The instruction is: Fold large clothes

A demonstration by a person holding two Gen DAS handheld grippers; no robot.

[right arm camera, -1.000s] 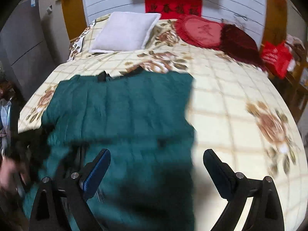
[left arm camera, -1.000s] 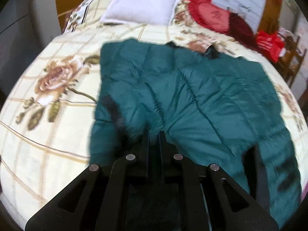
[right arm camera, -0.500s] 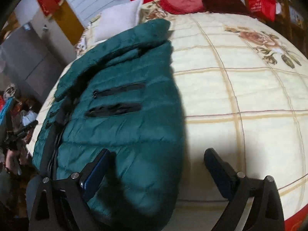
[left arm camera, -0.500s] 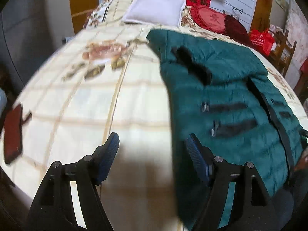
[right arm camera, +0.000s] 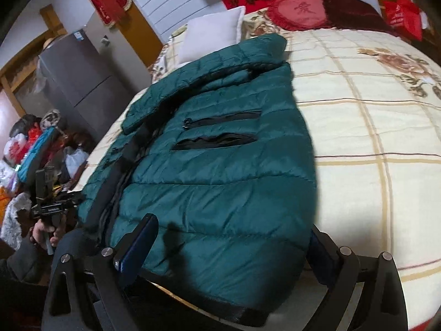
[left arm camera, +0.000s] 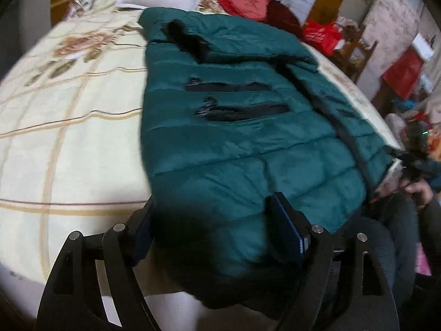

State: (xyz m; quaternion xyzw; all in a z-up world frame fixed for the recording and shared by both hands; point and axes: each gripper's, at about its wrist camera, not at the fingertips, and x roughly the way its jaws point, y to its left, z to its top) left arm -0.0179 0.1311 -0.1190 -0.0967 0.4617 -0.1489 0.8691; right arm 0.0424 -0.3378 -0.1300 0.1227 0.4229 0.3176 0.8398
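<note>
We see the bed (left arm camera: pixel 69 127) first, its floral cover reaching far to the pillow (right arm camera: pixel 212 35). On it lies the green puffer jacket (left arm camera: pixel 234 143), folded lengthwise, hem hanging over the near edge. It should handle as light, soft, springy and slippery, so we'd grip hem corners or quilted seams. Left gripper (left arm camera: pixel 217 229) and right gripper (right arm camera: pixel 231 248) both spread wide astride the hem, gripping nothing.

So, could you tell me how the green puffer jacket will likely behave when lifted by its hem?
The jacket looks quilted and puffy, so probably light and floppy, sagging between grips. Its smooth shell may slip from the fingers.
</note>
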